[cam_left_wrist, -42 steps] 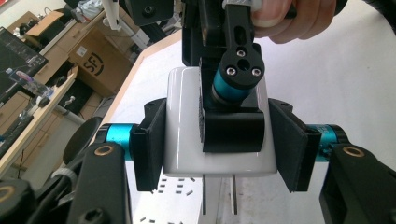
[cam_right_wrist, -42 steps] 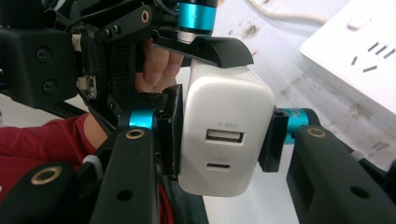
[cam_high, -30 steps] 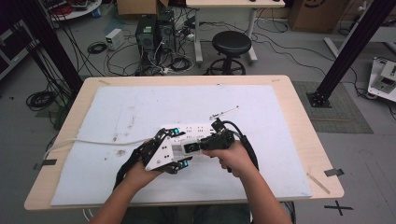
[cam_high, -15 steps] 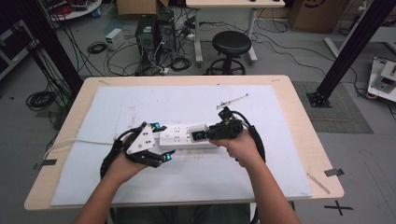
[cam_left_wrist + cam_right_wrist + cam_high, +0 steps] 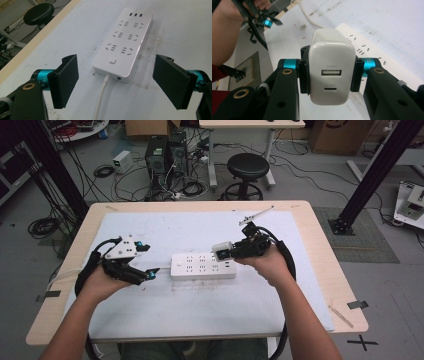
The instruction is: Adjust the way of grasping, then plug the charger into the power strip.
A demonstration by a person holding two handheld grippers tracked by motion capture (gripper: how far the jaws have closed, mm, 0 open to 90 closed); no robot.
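Observation:
A white power strip (image 5: 202,265) lies flat on the white mat, its sockets facing up (image 5: 125,42) and its white cable (image 5: 101,95) running off toward the left. My left gripper (image 5: 148,260) hovers just left of the strip's cable end; its jaws have just been opening and stand wide apart (image 5: 118,81) with nothing between the pads. My right gripper (image 5: 231,251) is raised over the strip's right end, shut on a white USB charger (image 5: 329,72) whose two ports face the camera.
The white mat (image 5: 200,320) covers most of the wooden table (image 5: 330,270). A black stool (image 5: 245,167) and computer towers (image 5: 162,155) stand on the floor beyond the far edge. Black gripper cables loop beside both hands.
My left gripper has let go of the strip's left end and drawn back to the left with its jaws wider. My right gripper has risen and shifted right with the charger.

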